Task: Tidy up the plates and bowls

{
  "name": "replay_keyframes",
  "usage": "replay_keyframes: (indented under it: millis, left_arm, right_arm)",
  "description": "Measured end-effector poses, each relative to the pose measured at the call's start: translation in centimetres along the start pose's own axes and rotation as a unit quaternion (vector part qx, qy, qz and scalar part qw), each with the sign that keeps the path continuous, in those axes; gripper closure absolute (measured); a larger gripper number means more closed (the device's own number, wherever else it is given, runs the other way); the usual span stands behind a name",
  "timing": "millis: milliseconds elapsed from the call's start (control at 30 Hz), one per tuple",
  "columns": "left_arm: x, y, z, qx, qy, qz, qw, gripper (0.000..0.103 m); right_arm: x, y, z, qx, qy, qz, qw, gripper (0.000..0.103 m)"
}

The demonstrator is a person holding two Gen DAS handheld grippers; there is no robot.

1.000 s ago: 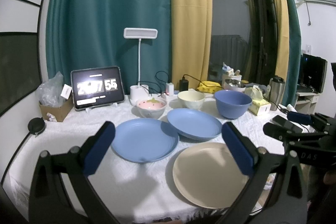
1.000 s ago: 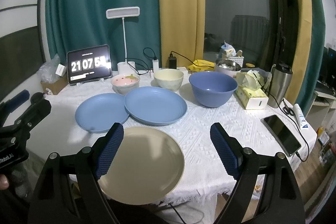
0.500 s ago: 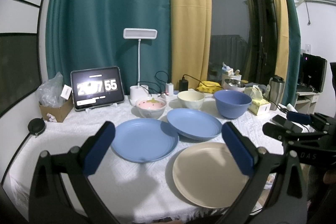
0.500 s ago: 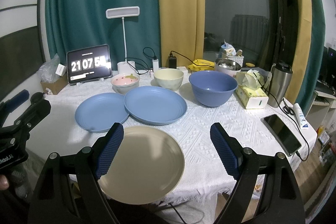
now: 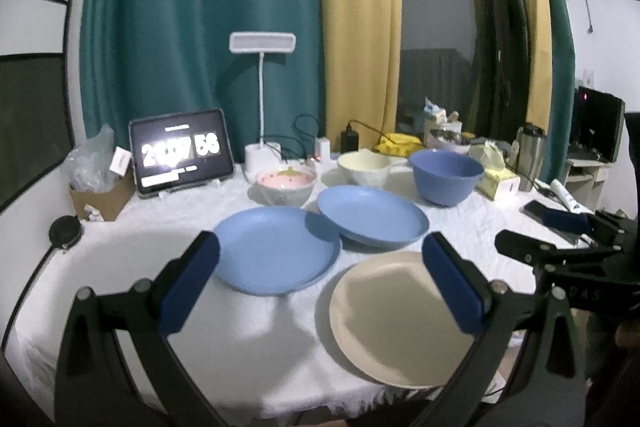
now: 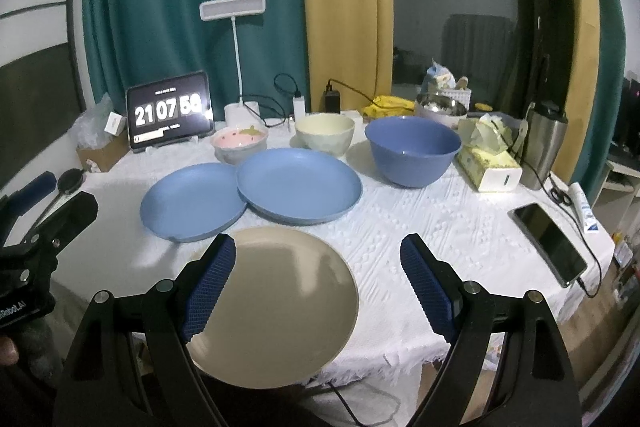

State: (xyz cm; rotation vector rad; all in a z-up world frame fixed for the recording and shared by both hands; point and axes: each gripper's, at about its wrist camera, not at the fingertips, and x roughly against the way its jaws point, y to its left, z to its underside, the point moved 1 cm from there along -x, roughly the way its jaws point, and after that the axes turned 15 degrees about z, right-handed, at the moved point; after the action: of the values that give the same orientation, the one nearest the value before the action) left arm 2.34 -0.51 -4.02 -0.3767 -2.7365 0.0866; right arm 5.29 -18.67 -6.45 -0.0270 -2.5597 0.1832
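Left claw [image 5: 320,271] is hovering wide open, gripping nothing; right claw [image 6: 316,275] is likewise gaping empty above the counter [image 6: 440,227]. Beige plate [image 6: 276,307] is lying at 6 o'clock, nearest the claws. Two blue plates are sitting beyond: the flat blue plate [image 6: 192,201] at 10 o'clock, the deeper blue plate [image 6: 300,185] overlapping its rim. Pink bowl [image 6: 239,143], cream bowl [image 6: 325,133] and blue bowl [image 6: 412,149] are lining up at 12 o'clock.
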Motion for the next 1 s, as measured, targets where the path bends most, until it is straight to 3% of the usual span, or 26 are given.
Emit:
replay_keyframes:
  millis: [333,667,767,867,1000]
  left_arm:
    - [-4.3,1.0,1.9,0.017,0.07,0.012,0.9973,0.002]
    - [-9.5,1.3,5.4,0.038,0.16,0.038,0.9856,0.003]
    - [-10.5,1.4,6.0,0.041,0.181,0.043,0.9817,0.017]
    - [-11.4,1.6,6.6,0.044,0.201,0.047,0.9776,0.024]
    - [-12.4,1.6,7.6,0.052,0.227,0.051,0.9712,0.047]
  right_arm:
    - [-3.6,0.3,1.2,-0.001,0.044,0.001,0.999,0.015]
    - [-8.4,-0.2,3.3,-0.001,0.096,0.012,0.995,0.016]
    - [-9.8,-0.4,3.8,0.0,0.108,0.018,0.994,0.018]
    - [-11.0,-0.7,4.4,0.0,0.122,0.02,0.992,0.023]
    - [-12.2,-0.8,4.9,-0.001,0.138,0.013,0.99,0.031]
